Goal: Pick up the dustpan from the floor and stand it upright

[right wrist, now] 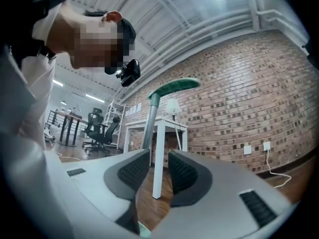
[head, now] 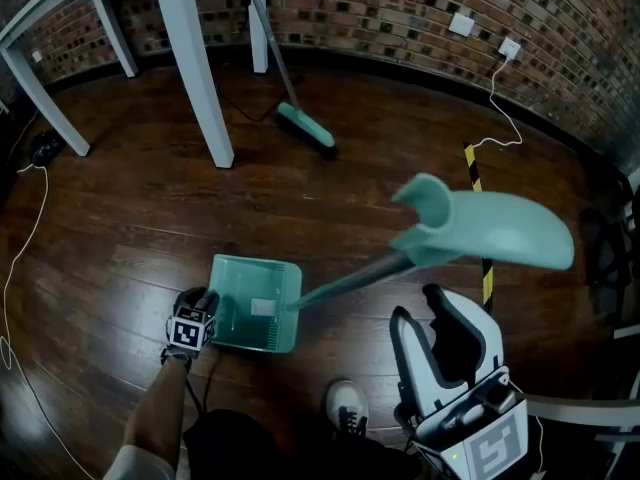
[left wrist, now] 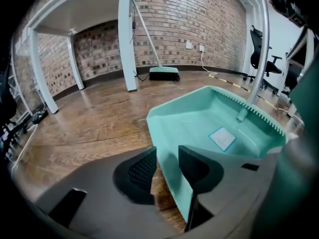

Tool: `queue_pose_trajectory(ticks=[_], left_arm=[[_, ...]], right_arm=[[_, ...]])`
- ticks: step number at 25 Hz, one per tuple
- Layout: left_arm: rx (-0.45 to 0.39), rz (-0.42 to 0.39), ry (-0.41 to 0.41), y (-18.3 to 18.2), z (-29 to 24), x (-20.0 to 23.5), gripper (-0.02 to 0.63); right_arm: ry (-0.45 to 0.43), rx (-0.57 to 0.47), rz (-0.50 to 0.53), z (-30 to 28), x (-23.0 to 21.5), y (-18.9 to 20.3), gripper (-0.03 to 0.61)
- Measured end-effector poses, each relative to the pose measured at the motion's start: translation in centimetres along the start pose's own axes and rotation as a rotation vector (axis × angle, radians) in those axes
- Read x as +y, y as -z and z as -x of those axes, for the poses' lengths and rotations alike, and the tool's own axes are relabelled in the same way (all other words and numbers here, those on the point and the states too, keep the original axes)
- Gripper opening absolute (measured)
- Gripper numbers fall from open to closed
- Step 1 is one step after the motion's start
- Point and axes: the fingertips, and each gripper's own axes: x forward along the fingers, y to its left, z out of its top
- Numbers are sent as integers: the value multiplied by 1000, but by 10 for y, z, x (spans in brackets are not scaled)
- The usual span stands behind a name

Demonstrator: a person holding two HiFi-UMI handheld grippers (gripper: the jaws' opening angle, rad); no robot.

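Observation:
The teal dustpan [head: 255, 293] lies on the wooden floor with its open tray facing up. Its grey pole [head: 345, 283] slants up to the right to a blurred teal handle [head: 490, 230]. My left gripper [head: 208, 303] is at the pan's left side. In the left gripper view, the left gripper [left wrist: 167, 153] stands wide open astride the wall of the pan [left wrist: 214, 123], not pressing it. My right gripper [head: 416, 303] hovers at the lower right, below the handle. In the right gripper view, the right gripper [right wrist: 158, 156] shows a gap with only floor between the pads. The pole [right wrist: 148, 123] drops behind its left finger. Whether they touch, I cannot tell.
A broom [head: 305, 126] leans by the white table legs [head: 195, 68] at the back. A brick wall curves round the far side, with a cable trailing from a socket [head: 510, 48]. Yellow-black tape [head: 472, 168] lies on the floor at right. My shoe [head: 347, 403] is near the pan.

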Motion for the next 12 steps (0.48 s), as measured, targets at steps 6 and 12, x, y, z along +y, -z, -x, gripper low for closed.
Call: queue_pose_trajectory(ticks=[6, 12], left_arm=[[-243, 50, -180, -42, 57, 35, 87], [-366, -12, -126, -91, 121, 35, 6]], right_arm=[[-14, 32, -4, 7, -2, 8, 123], [137, -32, 88, 20, -39, -37, 47]])
